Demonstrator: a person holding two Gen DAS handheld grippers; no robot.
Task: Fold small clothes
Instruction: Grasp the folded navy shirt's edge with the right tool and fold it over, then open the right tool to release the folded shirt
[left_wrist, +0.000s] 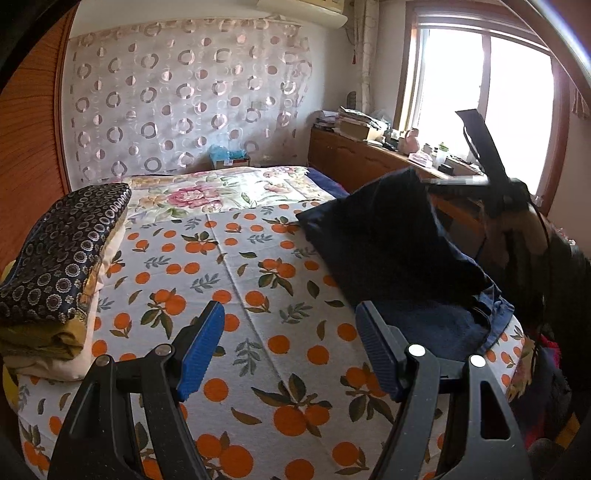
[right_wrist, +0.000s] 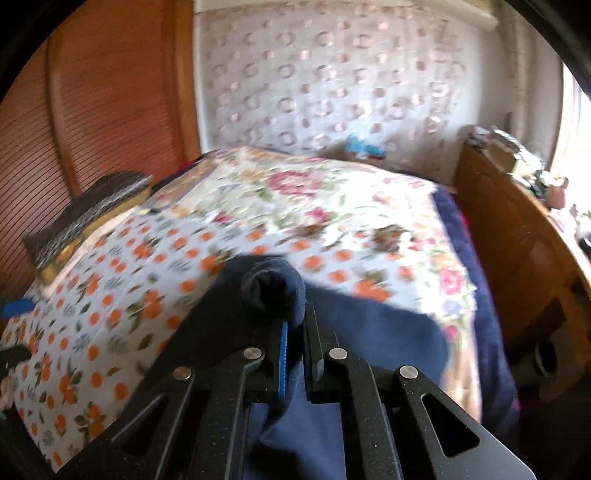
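Observation:
A dark navy garment (left_wrist: 391, 251) lies on the right side of the bed, one edge lifted high. My right gripper (right_wrist: 294, 328) is shut on a bunched fold of the navy garment (right_wrist: 275, 286) and holds it above the bed; it also shows in the left wrist view (left_wrist: 491, 192), raised at the right. My left gripper (left_wrist: 290, 339) is open and empty, low over the orange-print sheet (left_wrist: 236, 295), just left of the garment's near edge. The right wrist view is blurred.
A stack of folded clothes (left_wrist: 55, 273) topped by a dark patterned piece sits at the bed's left edge. A floral cover (left_wrist: 221, 192) lies further back. A wooden cabinet (left_wrist: 369, 158) with clutter stands under the window at the right.

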